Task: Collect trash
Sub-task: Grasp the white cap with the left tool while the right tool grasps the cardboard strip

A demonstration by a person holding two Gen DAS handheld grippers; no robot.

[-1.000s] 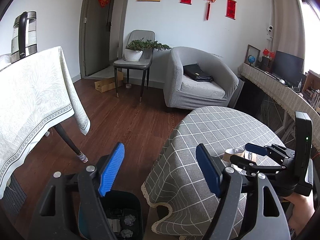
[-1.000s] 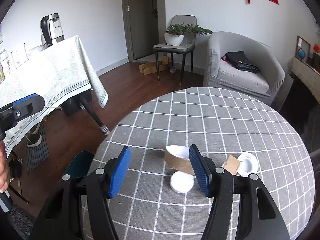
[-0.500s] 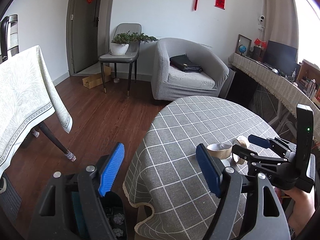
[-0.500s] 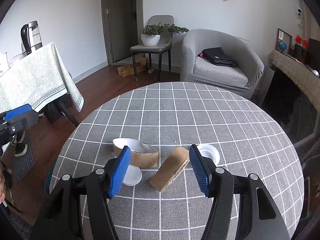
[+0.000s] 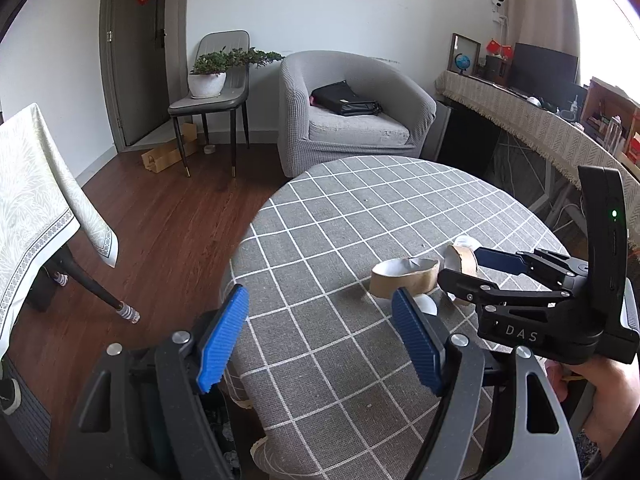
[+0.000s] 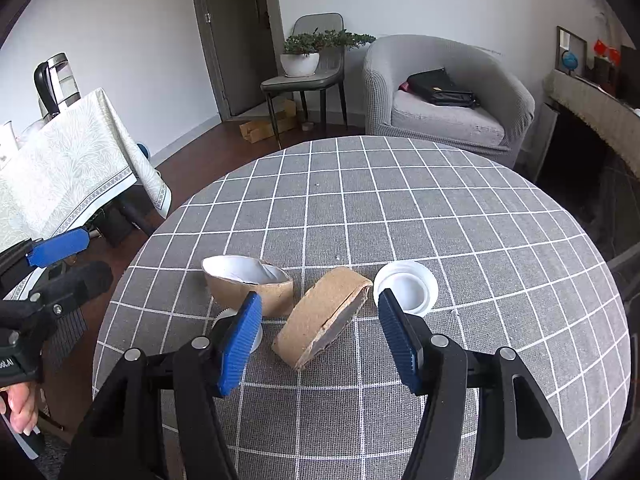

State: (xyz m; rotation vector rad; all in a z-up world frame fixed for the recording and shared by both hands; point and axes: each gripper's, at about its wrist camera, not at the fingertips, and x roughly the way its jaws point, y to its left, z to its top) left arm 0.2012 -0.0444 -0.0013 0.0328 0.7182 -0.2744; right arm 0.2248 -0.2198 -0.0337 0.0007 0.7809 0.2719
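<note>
On the round table with a grey checked cloth lie two crushed brown paper cups and two white lids. The flattened cup lies between the open fingers of my right gripper. The other crushed cup lies left of it, with a white lid half hidden behind the left finger. A second lid lies to the right. My left gripper is open and empty over the table's left edge. It sees the cups and the right gripper.
A dark trash bin stands on the floor under the left gripper, mostly hidden. A table with a pale cloth stands to the left. A grey armchair and a chair with a plant stand behind.
Both grippers moved in over the round table. The right gripper came down closer to the flattened cup, which now lies between its fingers. The left gripper swung right, away from the bin.
</note>
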